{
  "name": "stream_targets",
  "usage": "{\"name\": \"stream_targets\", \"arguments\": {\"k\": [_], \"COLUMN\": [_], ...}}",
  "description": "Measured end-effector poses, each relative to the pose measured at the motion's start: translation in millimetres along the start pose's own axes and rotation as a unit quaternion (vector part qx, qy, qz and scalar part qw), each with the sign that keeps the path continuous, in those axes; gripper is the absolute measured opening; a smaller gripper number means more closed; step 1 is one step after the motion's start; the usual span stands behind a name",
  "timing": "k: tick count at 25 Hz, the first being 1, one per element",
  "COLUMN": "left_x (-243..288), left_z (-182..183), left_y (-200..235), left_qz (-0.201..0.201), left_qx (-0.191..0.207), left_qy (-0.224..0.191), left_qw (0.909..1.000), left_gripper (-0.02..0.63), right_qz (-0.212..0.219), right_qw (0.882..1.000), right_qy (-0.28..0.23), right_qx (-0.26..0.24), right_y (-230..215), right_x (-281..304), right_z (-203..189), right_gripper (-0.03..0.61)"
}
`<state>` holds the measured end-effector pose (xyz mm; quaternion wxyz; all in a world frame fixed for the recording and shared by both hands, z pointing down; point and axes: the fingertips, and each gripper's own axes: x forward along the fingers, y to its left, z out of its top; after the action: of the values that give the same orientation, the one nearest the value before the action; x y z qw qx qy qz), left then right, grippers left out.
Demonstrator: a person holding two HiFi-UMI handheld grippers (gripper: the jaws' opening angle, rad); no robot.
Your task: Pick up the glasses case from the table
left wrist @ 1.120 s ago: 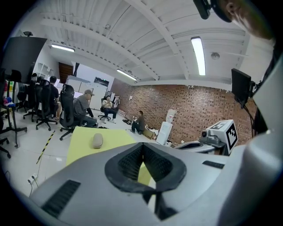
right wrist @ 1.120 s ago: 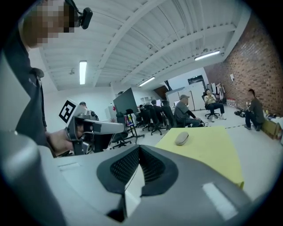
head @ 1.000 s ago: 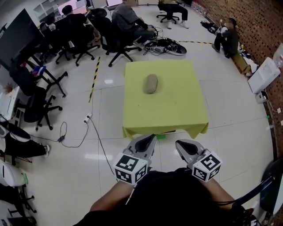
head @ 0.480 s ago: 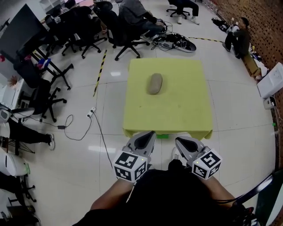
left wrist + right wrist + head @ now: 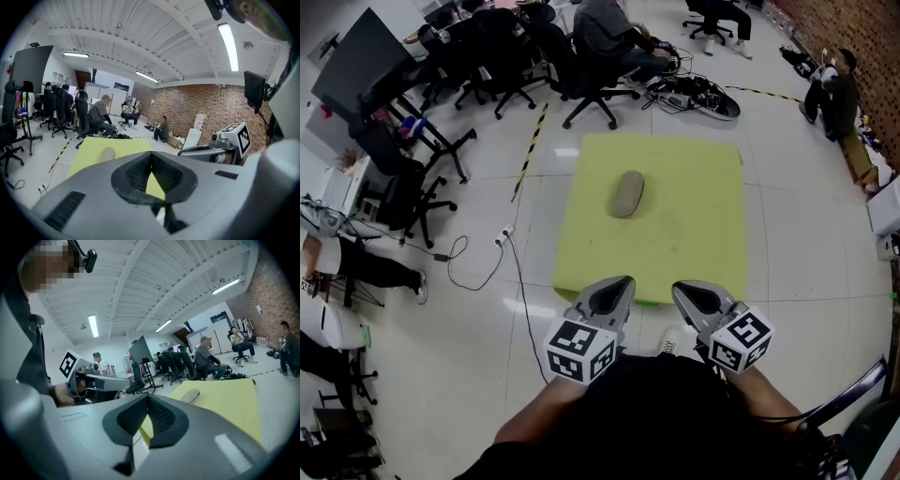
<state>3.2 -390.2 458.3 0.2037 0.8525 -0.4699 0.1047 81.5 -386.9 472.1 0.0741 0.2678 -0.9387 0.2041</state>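
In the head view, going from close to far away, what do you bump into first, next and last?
left gripper beside right gripper → yellow table, near edge → glasses case → tangle of cables on the floor

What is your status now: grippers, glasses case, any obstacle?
Left gripper shut, empty; right gripper shut, empty. Glasses case untouched on yellow table, ahead of both. No obstacle seen between.

The left forearm and the right forearm reach forward side by side. The left tongs and the right tongs point ahead, slightly downward, each with jaws pressed together, gripping nothing.
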Motion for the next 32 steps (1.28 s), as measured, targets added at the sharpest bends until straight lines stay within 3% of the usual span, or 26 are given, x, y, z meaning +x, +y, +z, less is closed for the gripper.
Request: {"name": "stream_targets", "arguments": {"k": [10,15,25,29,32], "left_x": [66,77,109,135,155], "left_z": [11,11,5,-17,-33], "left_y": [-1,12,79,123,154], "left_qz": [0.038,0.044,0.039,0.048,0.046], "left_qx": [0.022,0.02,0.03,0.059,0.059], "left_qy": [0.023,0.034,0.066,0.109,0.132], "left_qw": [0.9988,0.9983,0.9966,0.9911,0.9884], "left_gripper": [0.006,0.008,0.041,0.073,0.107], "right_qz": [0.011,0.013,-0.036,-0.057,-0.069], "right_qw": [1.0,1.0,0.998,0.997,0.995], "right_qy": [-0.001,0.004,0.005,0.014,0.025], "right_qx": [0.019,0.027,0.049,0.057,0.062], "right_y": [-68,-79,-95,-99,-101], "right_x": [-16,-8,24,41,55], "right_z": [5,6,12,8,4], "right_gripper": [0.003,0.003,0.003,0.003,0.003]}}
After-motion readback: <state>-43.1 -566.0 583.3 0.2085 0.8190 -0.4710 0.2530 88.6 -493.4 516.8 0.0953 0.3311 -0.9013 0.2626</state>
